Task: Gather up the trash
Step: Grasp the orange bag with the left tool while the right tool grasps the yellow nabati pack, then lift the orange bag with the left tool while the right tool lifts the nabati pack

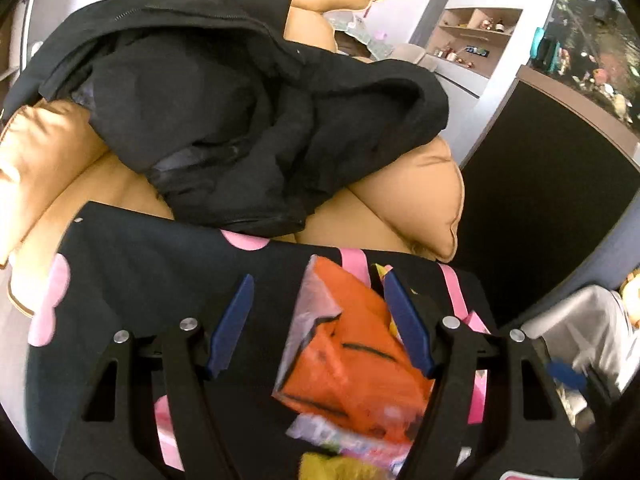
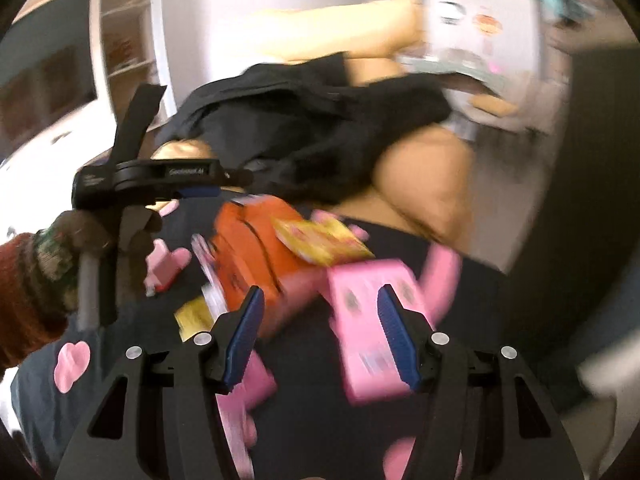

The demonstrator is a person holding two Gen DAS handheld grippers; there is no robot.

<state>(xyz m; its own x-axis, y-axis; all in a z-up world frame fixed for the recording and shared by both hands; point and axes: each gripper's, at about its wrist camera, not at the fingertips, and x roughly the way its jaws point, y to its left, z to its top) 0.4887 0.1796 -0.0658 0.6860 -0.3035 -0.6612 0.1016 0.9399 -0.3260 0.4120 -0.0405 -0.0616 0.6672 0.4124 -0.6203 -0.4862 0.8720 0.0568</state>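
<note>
A dark navy bag (image 1: 160,260) with pink spots and pink handles lies below both grippers. On it rest an orange packet (image 1: 348,360), yellow wrappers (image 1: 332,468) and a pink box (image 2: 360,320). My left gripper (image 1: 322,326) stands open over the orange packet, which leans against the right pad only. In the blurred right wrist view, my right gripper (image 2: 322,336) is open; the pink box sits against its right pad, apart from the left one. That view also shows the orange packet (image 2: 248,240), a yellow wrapper (image 2: 320,240), and the left gripper (image 2: 224,184) held by a gloved hand (image 2: 80,236).
A black jacket (image 1: 240,120) is heaped on tan sofa cushions (image 1: 408,192) just beyond the bag. A dark cabinet (image 1: 540,200) with an aquarium (image 1: 592,40) on top stands at the right, with a white bin (image 1: 580,320) near its foot. Wall shelves (image 1: 472,40) sit farther back.
</note>
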